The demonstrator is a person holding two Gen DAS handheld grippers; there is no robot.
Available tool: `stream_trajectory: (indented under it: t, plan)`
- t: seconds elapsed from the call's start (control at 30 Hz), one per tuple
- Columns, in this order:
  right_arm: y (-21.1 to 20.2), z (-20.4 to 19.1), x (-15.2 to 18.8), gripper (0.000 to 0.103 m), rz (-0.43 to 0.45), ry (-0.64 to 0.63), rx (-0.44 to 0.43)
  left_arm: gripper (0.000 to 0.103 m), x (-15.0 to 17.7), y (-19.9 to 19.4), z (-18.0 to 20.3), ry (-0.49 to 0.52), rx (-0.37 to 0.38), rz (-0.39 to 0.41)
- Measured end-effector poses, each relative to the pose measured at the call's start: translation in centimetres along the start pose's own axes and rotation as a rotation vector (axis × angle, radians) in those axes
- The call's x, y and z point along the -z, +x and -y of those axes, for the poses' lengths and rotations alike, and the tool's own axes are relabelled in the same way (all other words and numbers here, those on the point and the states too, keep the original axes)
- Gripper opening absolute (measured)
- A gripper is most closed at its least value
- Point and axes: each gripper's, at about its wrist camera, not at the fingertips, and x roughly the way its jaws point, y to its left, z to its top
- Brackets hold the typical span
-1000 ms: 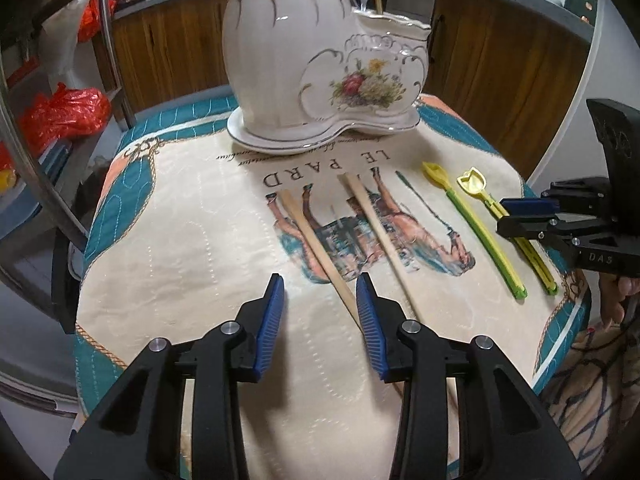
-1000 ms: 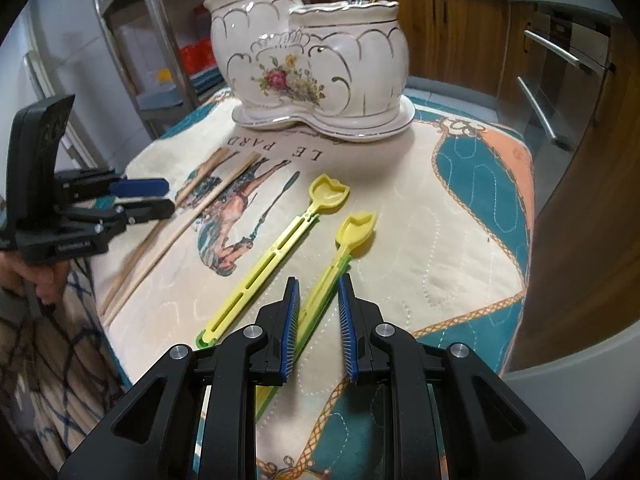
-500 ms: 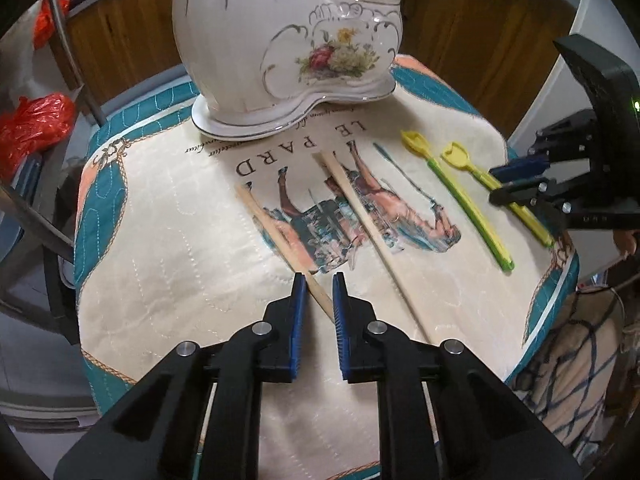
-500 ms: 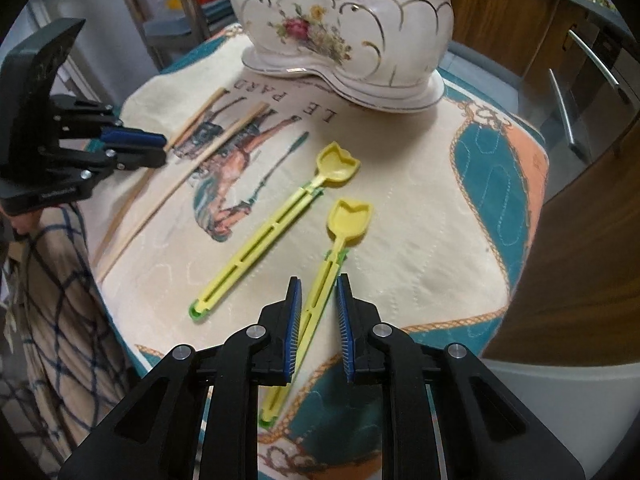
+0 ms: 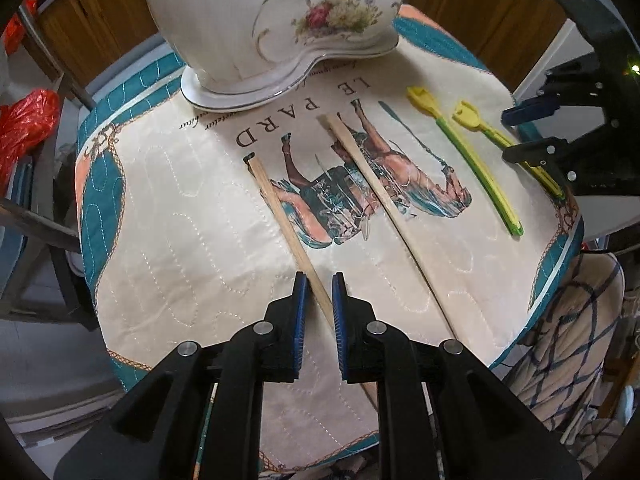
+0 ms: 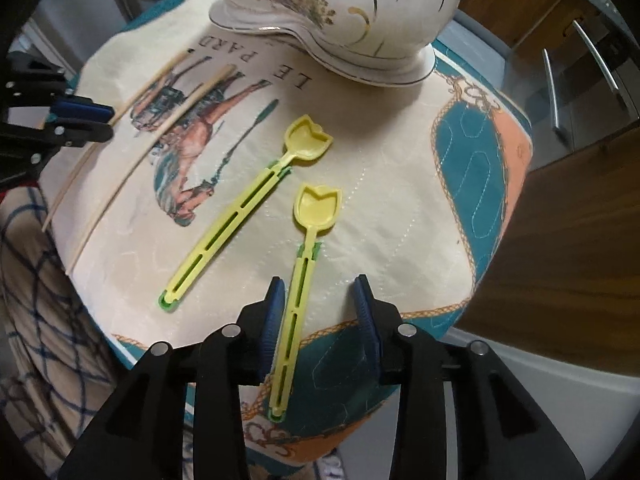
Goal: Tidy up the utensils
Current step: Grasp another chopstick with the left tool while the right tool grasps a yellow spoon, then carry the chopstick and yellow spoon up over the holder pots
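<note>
Left gripper (image 5: 319, 294) narrowed around left chopstick (image 5: 280, 208), seemingly pinching it; lifting toward ceramic holder (image 5: 276, 20) likely next. Second chopstick (image 5: 384, 200) alongside. Right gripper (image 6: 319, 310) spread wide over yellow spoon (image 6: 306, 260), needing closure. "LE PARD" readable on cloth (image 5: 168, 208).

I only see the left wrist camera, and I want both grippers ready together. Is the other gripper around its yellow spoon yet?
Observer: Yes. The right gripper is open, with a finger on either side of the nearer yellow spoon handle.
Operator: Is the handle in the middle?
Observer: No. It sits close to the gripper's left finger, and there is a wide gap on the other side.
Operator: Is the spoon lifted?
Observer: No. It lies flat, with its green tip on the quilted cloth border.
</note>
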Motion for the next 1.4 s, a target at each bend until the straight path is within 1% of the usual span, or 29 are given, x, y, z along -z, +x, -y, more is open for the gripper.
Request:
stream_trajectory:
  t: [0.13,0.2,0.23,0.27,0.3,0.33,0.37,0.43,0.5,0.53,0.57,0.6,0.63,0.67,0.73,0.8,0.87,0.93,1.03,1.17,1.23,1.3,1.4]
  plan:
    - [0.0,-0.2,0.0,0.038,-0.018,0.013,0.006,0.015,-0.5,0.2,0.1,-0.017,-0.006,-0.034]
    - [0.0,0.0,0.0,0.038,-0.019,0.021,0.002,0.018,-0.7,0.3,0.2,-0.022,-0.004,-0.046]
    - [0.1,0.1,0.1,0.038,-0.018,0.027,-0.001,0.025,-0.7,0.4,0.3,-0.023,0.005,-0.048]
    - [0.1,0.3,0.2,0.038,-0.017,0.034,-0.004,0.036,-0.8,0.4,0.6,-0.017,0.021,-0.051]
    - [0.1,0.3,0.0,0.038,-0.015,0.036,-0.005,0.043,-1.2,0.5,1.1,-0.008,0.031,-0.053]
    - [0.1,0.2,0.0,0.038,-0.012,0.036,-0.004,0.055,-1.3,0.6,1.8,0.012,0.037,-0.055]
    - [0.3,0.2,0.1,0.038,-0.009,0.038,-0.004,0.062,-1.3,0.8,2.4,0.031,0.027,-0.056]
    - [0.3,0.3,0.0,0.037,-0.004,0.034,0.003,0.064,-1.3,1.0,3.4,0.043,-0.021,-0.045]
    - [0.2,0.2,0.1,0.036,-0.001,0.032,0.013,0.063,-1.3,0.9,3.4,0.02,-0.027,-0.03]
    - [0.1,0.1,0.2,0.035,0.002,0.032,0.015,0.059,-1.2,0.8,3.3,0.016,-0.027,-0.021]
    - [0.0,0.0,0.3,0.032,0.006,0.032,0.012,0.048,-1.1,0.6,3.1,0.001,-0.03,-0.009]
    - [-0.1,-0.2,0.3,0.028,0.012,0.03,0.008,0.04,-1.0,0.4,2.6,-0.019,-0.034,0.002]
    - [-0.1,-0.5,0.4,0.026,0.018,0.028,0.005,0.021,-0.9,0.3,2.0,-0.039,-0.038,0.008]
    - [-0.2,-0.7,0.4,0.024,0.022,0.027,0.004,0.011,-0.8,0.2,1.3,-0.061,-0.042,0.014]
    - [-0.3,-1.0,0.6,0.02,0.034,0.022,0.008,0.006,-0.5,0.0,0.2,-0.083,-0.017,0.019]
    - [-0.3,-1.3,0.7,0.013,0.044,0.015,0.007,0.006,0.0,-0.1,-0.3,-0.091,0.002,0.026]
    - [-0.3,-1.5,0.8,0.01,0.054,0.015,0.009,0.006,0.3,-0.3,-0.5,-0.097,0.008,0.039]
    - [-0.4,-1.6,0.8,0.01,0.063,0.018,0.014,0.005,0.3,-0.3,-0.4,-0.101,0.01,0.053]
    - [-0.8,-1.9,1.4,0.01,0.083,0.036,0.0,0.005,1.7,-0.7,-0.3,-0.109,0.02,0.079]
    - [-1.6,-1.5,2.3,0.01,0.133,0.066,-0.035,0.005,2.2,-2.4,-0.8,-0.115,0.024,0.16]
    - [-2.1,-1.2,2.9,0.01,0.165,0.078,-0.06,0.005,2.7,-3.6,-1.1,-0.123,0.026,0.221]
    - [-2.5,-0.5,3.2,0.01,0.199,0.1,-0.086,0.005,3.0,-4.3,-1.2,-0.138,0.04,0.265]
    - [-3.7,0.6,3.9,0.01,0.276,0.144,-0.134,0.005,3.7,-5.4,-1.6,-0.161,0.05,0.338]
